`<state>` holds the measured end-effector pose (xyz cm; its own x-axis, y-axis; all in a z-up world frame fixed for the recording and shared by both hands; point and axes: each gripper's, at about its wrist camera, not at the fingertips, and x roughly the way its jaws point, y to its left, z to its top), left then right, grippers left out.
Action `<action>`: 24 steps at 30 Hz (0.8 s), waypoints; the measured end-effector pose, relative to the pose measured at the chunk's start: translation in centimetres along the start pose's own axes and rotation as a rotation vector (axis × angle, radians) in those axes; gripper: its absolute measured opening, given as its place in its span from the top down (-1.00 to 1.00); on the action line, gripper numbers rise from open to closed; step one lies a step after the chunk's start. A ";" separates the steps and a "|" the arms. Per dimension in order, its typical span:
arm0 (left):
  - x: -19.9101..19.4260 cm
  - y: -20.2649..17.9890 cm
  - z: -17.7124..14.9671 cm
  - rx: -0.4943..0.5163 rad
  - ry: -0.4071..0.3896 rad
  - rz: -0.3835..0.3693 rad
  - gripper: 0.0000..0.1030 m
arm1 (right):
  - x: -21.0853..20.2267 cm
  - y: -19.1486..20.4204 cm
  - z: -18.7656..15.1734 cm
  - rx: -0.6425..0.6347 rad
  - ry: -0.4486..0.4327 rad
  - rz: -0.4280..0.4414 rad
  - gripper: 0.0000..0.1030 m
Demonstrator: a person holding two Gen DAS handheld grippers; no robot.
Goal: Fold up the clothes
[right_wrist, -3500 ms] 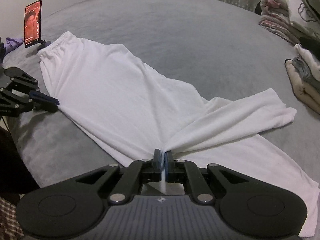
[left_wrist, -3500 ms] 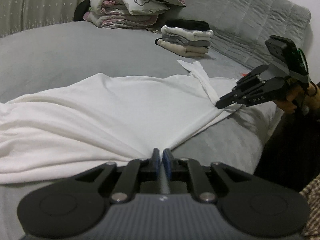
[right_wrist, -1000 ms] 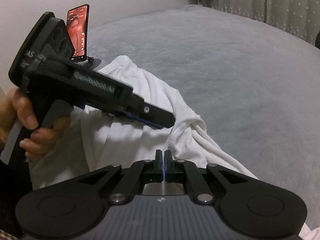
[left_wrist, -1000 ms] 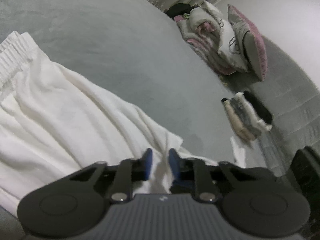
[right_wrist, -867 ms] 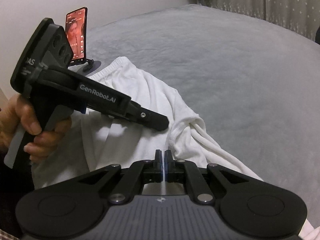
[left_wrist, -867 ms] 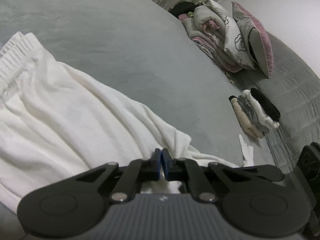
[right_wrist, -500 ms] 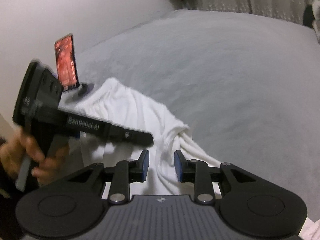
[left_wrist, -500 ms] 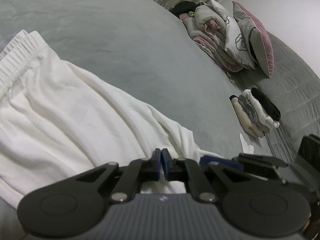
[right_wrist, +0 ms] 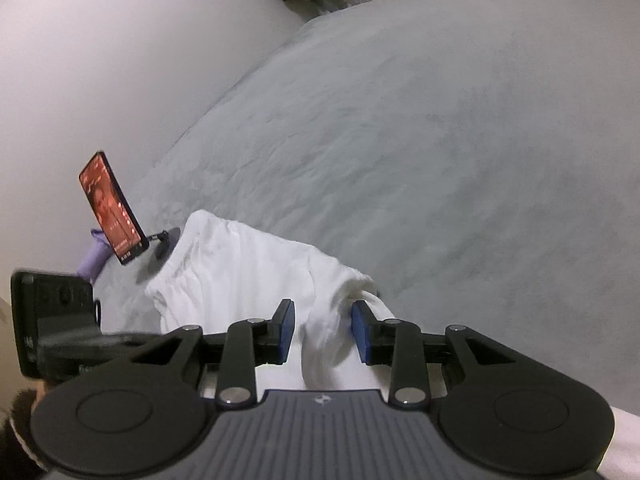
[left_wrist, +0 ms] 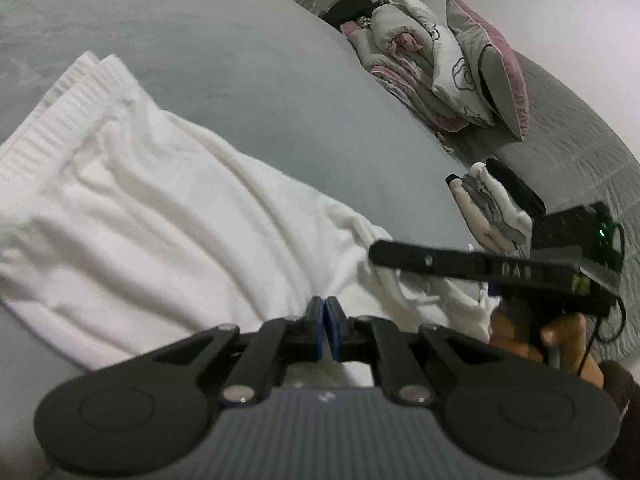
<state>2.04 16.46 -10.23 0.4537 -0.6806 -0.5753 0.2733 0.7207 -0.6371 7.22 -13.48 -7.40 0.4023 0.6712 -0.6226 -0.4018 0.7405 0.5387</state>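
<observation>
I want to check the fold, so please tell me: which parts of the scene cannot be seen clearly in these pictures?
- White trousers: the near edge, in both wrist views, is hidden behind the gripper bodies.
- Left gripper: whether cloth sits between its shut fingers, left view, hidden.
- Phone: the screen content, right view, is too small.
- Stack of clothes: partly covered by the right gripper.

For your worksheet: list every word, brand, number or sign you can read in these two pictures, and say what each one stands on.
"DAS": on the side of the right tool, seen from the left wrist.
Small logo mark, no letters: on the left tool body and the right one's.
Phone: its red screen is too blurred to read.
Nothing else bears text.
</observation>
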 end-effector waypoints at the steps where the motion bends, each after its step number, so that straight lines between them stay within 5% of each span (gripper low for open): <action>1: -0.1 0.0 0.0 0.001 0.002 -0.003 0.89 | 0.1 -0.3 0.3 0.023 0.005 0.012 0.38; 7: -0.5 0.0 0.0 0.013 0.016 -0.001 0.89 | 1.8 -2.1 1.2 0.207 -0.010 0.111 0.41; 9: -0.7 -0.1 -0.1 0.019 0.019 0.001 0.89 | 1.7 -2.0 1.5 0.218 -0.061 0.087 0.83; 12: -1.1 0.1 -0.3 0.020 0.022 -0.001 0.89 | 0.3 -1.8 2.2 0.202 -0.157 0.066 0.87; 15: -2.4 0.4 -0.5 -0.008 0.013 0.007 0.88 | 0.4 -1.8 2.3 0.174 -0.141 0.001 0.87; 19: -6.2 1.1 -1.3 -0.053 -0.065 0.054 0.52 | 1.1 -2.4 1.4 0.192 -0.121 -0.010 0.86; 24: -10.6 3.3 -1.3 -0.169 -0.211 0.144 0.52 | 2.0 -3.1 2.0 0.214 -0.123 -0.009 0.86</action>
<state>-3.00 25.93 -6.92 0.6486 -0.5176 -0.5580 0.0564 0.7638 -0.6430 10.97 -14.35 -9.21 0.5073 0.6539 -0.5612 -0.2195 0.7279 0.6496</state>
